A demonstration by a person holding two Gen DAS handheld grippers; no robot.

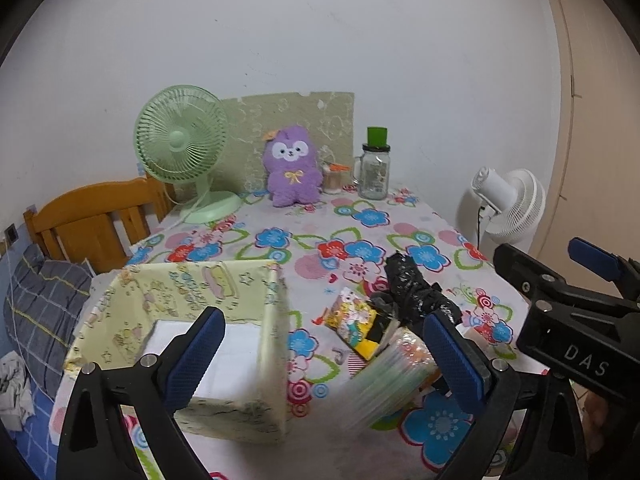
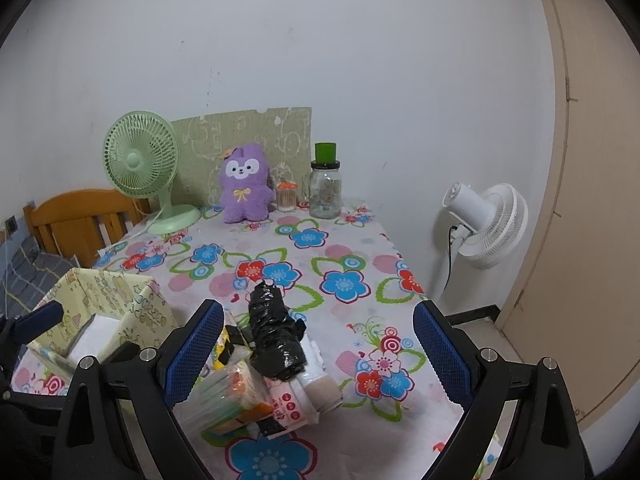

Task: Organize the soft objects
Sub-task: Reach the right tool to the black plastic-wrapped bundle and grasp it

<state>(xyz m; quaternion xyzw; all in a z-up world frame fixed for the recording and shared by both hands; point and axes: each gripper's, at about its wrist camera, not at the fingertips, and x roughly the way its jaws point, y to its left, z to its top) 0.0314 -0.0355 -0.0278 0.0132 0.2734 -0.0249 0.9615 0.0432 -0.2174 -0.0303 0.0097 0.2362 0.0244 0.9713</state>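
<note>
Both claws are wide apart and hold nothing. The right gripper (image 2: 318,346) is nearer the soft pile (image 2: 256,392) low in the middle. The black bundle (image 2: 274,338) points up-frame. The yellow box (image 1: 192,344) waits at lower left, under the left gripper (image 1: 324,354).

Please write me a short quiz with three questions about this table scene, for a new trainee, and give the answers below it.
1. True or false: the black plastic bundle is already inside the yellow fabric box.
2. Multiple choice: what stands directly beside the purple plush toy, on the side nearer the wooden headboard? A) glass jar with green lid B) green desk fan C) white floor fan
3. Short answer: how do the left gripper and the right gripper stand, open or shut?

Key
1. False. It lies on the floral tablecloth, on the pile of packets, outside the box.
2. B, the green desk fan.
3. Both are open and hold nothing.
</note>
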